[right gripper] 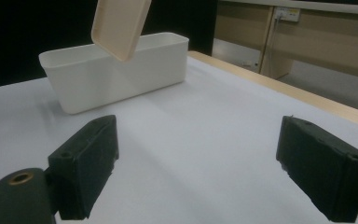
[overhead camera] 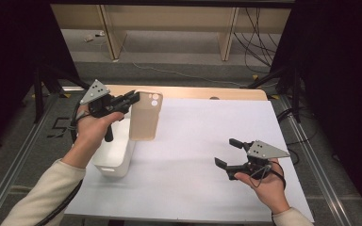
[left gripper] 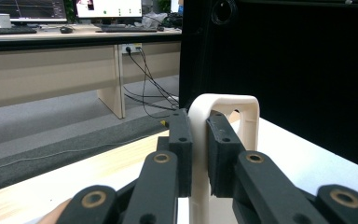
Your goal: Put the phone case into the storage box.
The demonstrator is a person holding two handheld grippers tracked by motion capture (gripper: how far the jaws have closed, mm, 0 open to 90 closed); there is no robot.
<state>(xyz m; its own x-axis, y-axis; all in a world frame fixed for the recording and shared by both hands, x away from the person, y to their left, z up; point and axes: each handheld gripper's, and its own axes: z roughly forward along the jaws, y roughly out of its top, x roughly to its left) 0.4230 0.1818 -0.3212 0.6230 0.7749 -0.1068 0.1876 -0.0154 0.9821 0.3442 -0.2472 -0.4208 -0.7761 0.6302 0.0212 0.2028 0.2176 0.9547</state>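
We are clamping the left gripper (overhead camera: 131, 100) on the edge of the beige lid (overhead camera: 144, 116), holding it in the air just above the white box (overhead camera: 115, 155), while our right gripper (overhead camera: 229, 152) is hovering wide open and empty over the table (overhead camera: 202, 141).

A: How is the light?
B: Bright and even on the white table sheet (overhead camera: 207, 141); black on both sides of it. Soft shadow beneath the box (overhead camera: 115, 157).
A: Sharpness?
B: All 3 pictures soft; nearest jaws blur.
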